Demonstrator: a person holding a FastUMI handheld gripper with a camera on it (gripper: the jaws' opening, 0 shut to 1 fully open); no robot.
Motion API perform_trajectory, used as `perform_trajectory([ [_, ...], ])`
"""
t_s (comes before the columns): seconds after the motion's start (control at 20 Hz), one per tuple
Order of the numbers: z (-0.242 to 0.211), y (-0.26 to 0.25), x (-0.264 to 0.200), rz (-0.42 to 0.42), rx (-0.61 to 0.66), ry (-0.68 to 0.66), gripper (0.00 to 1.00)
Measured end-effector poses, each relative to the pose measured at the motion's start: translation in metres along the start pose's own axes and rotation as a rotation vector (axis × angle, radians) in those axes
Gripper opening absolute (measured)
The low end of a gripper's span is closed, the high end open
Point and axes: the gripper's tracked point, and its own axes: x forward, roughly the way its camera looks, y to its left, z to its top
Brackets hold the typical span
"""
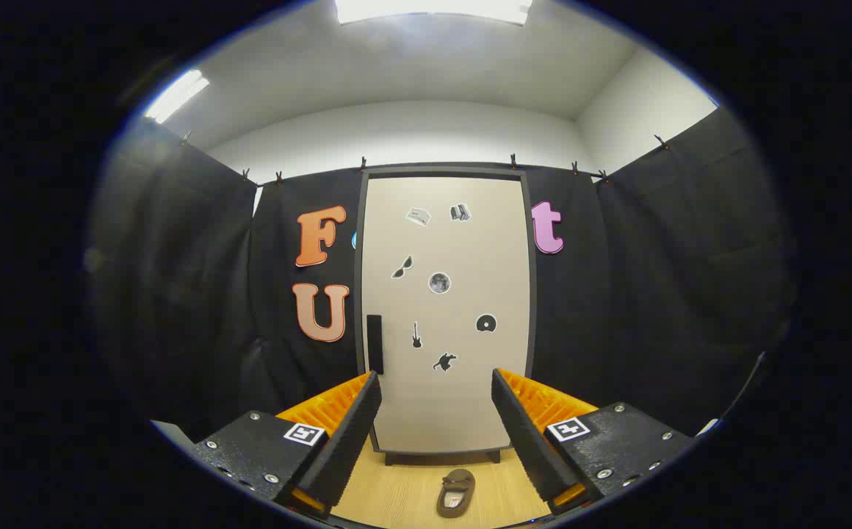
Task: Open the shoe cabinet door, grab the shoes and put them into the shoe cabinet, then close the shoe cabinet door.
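Gripper view: I am holding the gripper [435, 382] with jaws spread, gripping nothing, facing the shut cabinet door [446, 308]. Its handle [374, 344] is sitting left; a shoe [456, 492] is lying on the floor [396, 492] below. Risk: fingers slipping off that slim handle, or clipping the shoe.

matt smooth cabinet door [444, 308], light wood-grain floor [396, 492], ridged gripper [435, 382] pads spread apart.

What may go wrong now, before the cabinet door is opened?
1. The shoe lies on the floor right in front of the closed shoe cabinet door; the opening door might hit it.
2. The open gripper is apart from the narrow dark handle at the door's edge; a poorly aimed grip could slip off.
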Motion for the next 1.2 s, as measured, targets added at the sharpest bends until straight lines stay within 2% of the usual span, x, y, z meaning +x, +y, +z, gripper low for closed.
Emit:
perform_trajectory([
  [0.5, 0.000, 0.004, 0.009, -0.012, -0.013, 0.005, 0.93],
  [0.65, -0.001, 0.005, 0.011, -0.013, -0.016, 0.006, 0.87],
  [1.2, -0.007, 0.044, 0.049, 0.014, -0.021, 0.008, 0.87],
])
